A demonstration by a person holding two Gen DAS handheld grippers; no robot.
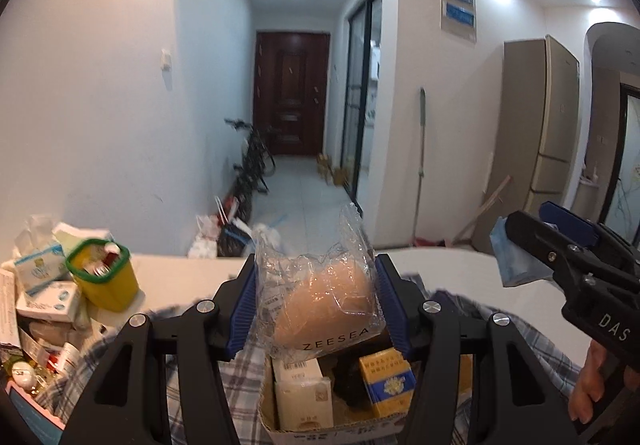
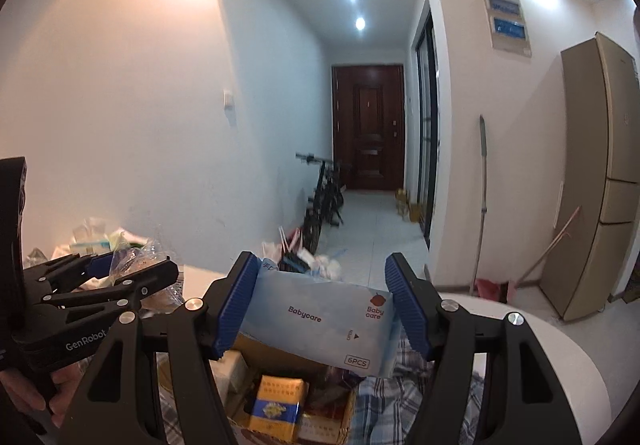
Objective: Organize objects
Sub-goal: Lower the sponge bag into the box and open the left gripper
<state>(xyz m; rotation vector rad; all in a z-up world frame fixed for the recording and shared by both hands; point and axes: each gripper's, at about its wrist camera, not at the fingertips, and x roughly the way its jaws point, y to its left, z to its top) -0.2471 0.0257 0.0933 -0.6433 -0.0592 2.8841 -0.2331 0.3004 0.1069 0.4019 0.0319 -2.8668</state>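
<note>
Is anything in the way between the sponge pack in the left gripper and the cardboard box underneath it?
Nothing visible blocks it. The sponge pack hangs in the left gripper right above the open box, though a yellow carton and white carton already fill it.

Bicycle (image 2: 320, 201), dark door (image 2: 368, 129), beige fridge (image 2: 600, 173) behind.

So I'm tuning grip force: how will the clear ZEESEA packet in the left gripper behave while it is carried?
The ZEESEA packet is crinkled clear film, so it probably flexes and may slip against the left gripper. The beige sponge-like piece inside looks soft and light, so it would likely squash under force.
</note>
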